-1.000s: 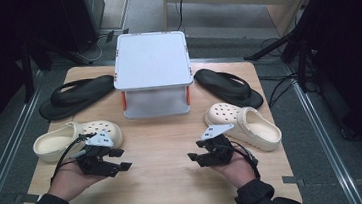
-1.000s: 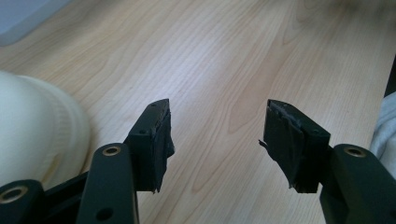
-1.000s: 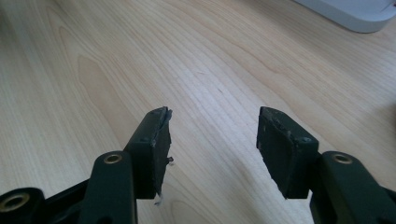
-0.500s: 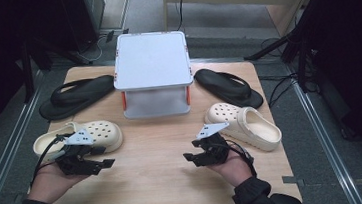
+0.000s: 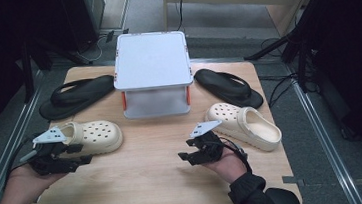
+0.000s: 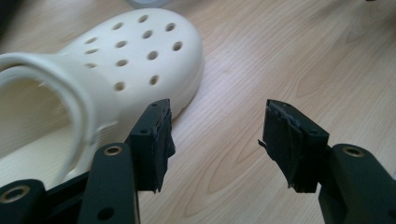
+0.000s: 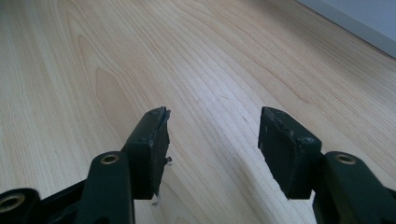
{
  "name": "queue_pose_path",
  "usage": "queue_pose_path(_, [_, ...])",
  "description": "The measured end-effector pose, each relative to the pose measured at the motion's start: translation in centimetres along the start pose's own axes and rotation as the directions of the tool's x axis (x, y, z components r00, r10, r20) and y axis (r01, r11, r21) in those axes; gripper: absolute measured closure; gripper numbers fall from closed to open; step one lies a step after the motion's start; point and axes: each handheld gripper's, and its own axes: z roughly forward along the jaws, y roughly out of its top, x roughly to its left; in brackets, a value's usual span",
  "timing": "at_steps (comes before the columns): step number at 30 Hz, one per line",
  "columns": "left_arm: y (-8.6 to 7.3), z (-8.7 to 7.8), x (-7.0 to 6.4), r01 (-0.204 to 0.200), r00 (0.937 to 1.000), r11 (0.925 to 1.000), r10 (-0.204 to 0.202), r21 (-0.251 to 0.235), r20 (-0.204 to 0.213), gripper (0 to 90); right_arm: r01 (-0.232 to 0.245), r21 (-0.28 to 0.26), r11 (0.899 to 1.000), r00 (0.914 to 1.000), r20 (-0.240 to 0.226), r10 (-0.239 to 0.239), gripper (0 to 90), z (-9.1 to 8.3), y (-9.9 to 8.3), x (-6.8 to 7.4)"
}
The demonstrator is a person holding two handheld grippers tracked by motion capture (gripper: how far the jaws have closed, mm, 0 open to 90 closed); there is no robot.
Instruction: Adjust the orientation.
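Approach stage: the left gripper (image 6: 217, 140) has its jaws spread and empty, the cream clog (image 6: 112, 70) lying on the wooden surface (image 6: 289, 60) just ahead and left of them, its sole beside the left jaw. The right gripper (image 7: 212, 149) is likewise spread over bare wood. Judged next: swing the left jaws across the clog's side wall before closing.

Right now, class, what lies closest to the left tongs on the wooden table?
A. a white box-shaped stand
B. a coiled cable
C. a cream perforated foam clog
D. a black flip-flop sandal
C: in the left gripper view the cream perforated foam clog lies just beside the open left tongs.
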Motion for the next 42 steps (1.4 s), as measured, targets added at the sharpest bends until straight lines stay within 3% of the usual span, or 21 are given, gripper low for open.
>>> queue_pose_path(3, [-0.2,-0.5,0.6,0.009,0.9999,0.9999,-0.009,-0.009,-0.007,43.4,0.004,0.000,1.000,1.0000,-0.003,-0.004,43.8,0.1,0.1,0.0])
queue_pose_path(11, [-0.8,-1.3,3.6,0.019,0.9997,0.9998,-0.019,-0.005,-0.015,43.8,0.009,0.009,1.000,0.9999,-0.010,-0.009,44.1,0.5,0.4,0.2])
queue_pose_path(17, [-0.6,0.4,5.8,0.013,0.9999,0.9999,-0.013,0.000,0.010,43.9,0.010,0.019,1.000,0.9999,-0.003,-0.010,44.3,0.6,0.3,0.3])
queue_pose_path(22, [-0.1,1.9,6.1,-0.004,0.9999,0.9997,0.003,0.025,0.015,44.8,0.008,0.026,1.000,1.0000,-0.005,-0.008,45.8,0.7,0.3,0.4])
queue_pose_path(23, [0.1,2.4,6.2,0.015,0.9994,0.9994,-0.016,0.030,0.030,45.0,0.016,0.028,0.999,0.9999,-0.005,-0.016,46.1,0.7,0.2,0.5])
queue_pose_path(29, [0.5,3.4,6.3,0.014,0.9997,0.9989,-0.015,0.044,0.021,49.9,0.016,0.038,0.999,0.9999,0.005,-0.016,45.8,0.6,-0.2,0.8])
queue_pose_path(34, [0.8,3.9,6.3,-0.003,0.9988,0.9989,0.001,0.047,0.049,59.5,0.021,0.061,0.998,0.9997,0.015,-0.022,44.3,0.2,-0.6,0.9])
queue_pose_path(42, [0.9,3.8,6.4,-0.008,0.9942,0.9978,0.001,0.066,0.107,73.9,0.004,0.024,1.000,0.9990,0.045,-0.005,43.5,-0.6,-1.1,1.1])
